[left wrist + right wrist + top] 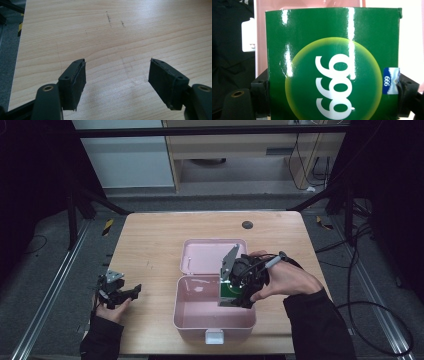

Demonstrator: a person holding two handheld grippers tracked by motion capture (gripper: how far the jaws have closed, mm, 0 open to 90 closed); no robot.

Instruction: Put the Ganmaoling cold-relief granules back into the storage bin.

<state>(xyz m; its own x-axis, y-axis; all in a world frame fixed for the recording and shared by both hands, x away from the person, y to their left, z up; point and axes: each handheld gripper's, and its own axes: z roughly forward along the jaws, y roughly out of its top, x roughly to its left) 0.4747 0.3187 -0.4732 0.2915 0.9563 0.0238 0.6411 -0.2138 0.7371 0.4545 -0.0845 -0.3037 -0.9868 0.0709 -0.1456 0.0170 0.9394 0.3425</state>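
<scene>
Far left of the high view: left hand (111,306) in a dark sleeve, resting at the near left edge of the pale wood-grain surface (150,250), gripping the black left tongs (131,291). Jaws spread wide, pointing right toward the middle, nothing between them. From the left gripper view: left tongs (117,75) over bare wood, two black padded fingers (75,80) well apart, faint scratches and dark specks in the grain beyond.

Centre: open pale pink plastic box (186,317), rounded corners, white latch (214,336) on its near wall. Hinged pink lid (200,257) laid back flat on the surface behind it. Small round dark spot (247,224) on the wood farther back.

Right of centre: black right tongs (234,295) in the right hand (287,280), angled down over the right part of the box's opening, grey three-cornered plate (230,260) on top, black cable (370,310) trailing off to the right. Pinched between the jaws: glossy green cardboard packet (229,291), hanging just above or within the box's inside; touching the bottom or not, cannot tell. From the right gripper view: green packet (332,62) held by its two side edges, jaws pressed against it, a yellow-green disc with white "999" seen upside down, a small blue label (391,80) on its right edge. Pink box wall (260,37) behind it.
</scene>
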